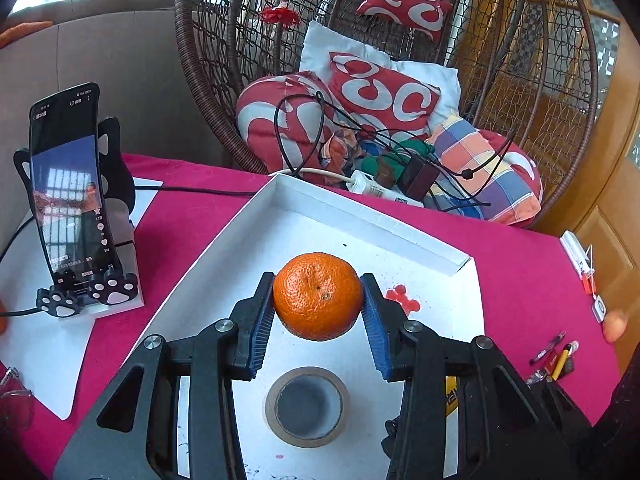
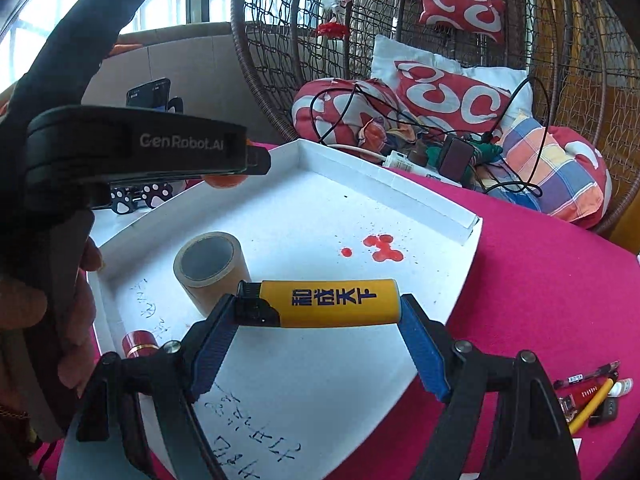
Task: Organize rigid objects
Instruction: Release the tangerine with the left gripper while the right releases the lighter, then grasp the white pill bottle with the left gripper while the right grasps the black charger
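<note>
Ribbed blue left tongs (image 1: 319, 300) pinch a dimpled orange (image 1: 318, 295) — right tongs (image 2: 320, 312) clamp a smooth yellow lighter (image 2: 328, 303), seemingly plastic.

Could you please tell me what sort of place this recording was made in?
Most likely a living room at home: a wicker hanging chair piled with cushions, a sofa under a window, and a table with a pink cloth.
</note>
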{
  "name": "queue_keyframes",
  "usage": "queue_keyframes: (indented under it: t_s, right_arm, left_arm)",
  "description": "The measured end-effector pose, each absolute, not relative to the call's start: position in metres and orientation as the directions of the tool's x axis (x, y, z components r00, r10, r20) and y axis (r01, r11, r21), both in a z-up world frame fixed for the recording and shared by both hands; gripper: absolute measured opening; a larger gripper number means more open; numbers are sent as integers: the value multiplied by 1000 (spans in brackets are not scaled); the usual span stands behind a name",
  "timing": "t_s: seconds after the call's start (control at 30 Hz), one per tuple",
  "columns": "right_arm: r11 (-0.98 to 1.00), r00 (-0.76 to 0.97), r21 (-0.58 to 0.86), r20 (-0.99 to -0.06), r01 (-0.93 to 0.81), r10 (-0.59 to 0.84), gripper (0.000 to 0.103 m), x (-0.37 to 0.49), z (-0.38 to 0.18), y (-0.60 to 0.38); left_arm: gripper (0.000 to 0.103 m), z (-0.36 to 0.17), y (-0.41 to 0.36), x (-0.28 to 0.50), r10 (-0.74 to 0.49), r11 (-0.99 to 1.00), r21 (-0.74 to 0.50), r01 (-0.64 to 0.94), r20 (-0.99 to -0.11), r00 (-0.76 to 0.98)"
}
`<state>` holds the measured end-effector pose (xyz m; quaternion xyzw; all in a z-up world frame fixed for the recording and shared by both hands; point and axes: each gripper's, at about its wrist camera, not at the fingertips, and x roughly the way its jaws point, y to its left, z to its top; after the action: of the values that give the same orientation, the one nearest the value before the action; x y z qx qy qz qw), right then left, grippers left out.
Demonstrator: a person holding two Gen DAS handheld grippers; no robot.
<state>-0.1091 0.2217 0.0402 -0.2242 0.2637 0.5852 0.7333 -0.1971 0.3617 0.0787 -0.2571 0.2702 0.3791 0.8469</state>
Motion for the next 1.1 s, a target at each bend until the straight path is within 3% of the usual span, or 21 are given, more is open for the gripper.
queue_keyframes:
  t_s: [0.1,0.2,0.27,0.3,0.33,0.57,0.9,1.1]
  right_arm:
    - [210,172,-15,-631,-978,756,82,-110,38,220]
    - [228,185,-4,-603,-974,776,98,-108,42,212]
    - [242,196,1,-583,-970,789,103,-106,47,204]
    - [250,206,-2,-576,-968,791,103,-105,49,200]
    - [256,213,-5,-571,-967,793,103,-104,52,195]
    - [308,254,26,-501,-951,827,103,-94,68,132]
    - [504,415,114,-430,-856,802,103,-37,84,30]
    - [643,538,211,-394,-736,745,103,3,87,-18]
  left_arm:
    - [41,81,355,-198,512,584,-221,-781,-646,566]
    - [49,88,348,-201,533,584,-221,-781,-621,575]
    - [76,94,342,-206,553,581,-245,-776,-581,597]
    - [97,98,338,-210,568,575,-256,-777,-558,605]
    - [103,101,333,-214,587,568,-263,-780,-536,607]
    - [103,116,273,-235,652,573,-268,-774,-424,629]
    - [103,125,221,-243,595,652,-282,-704,-386,705]
    - [103,114,211,-233,562,672,-259,-694,-431,706]
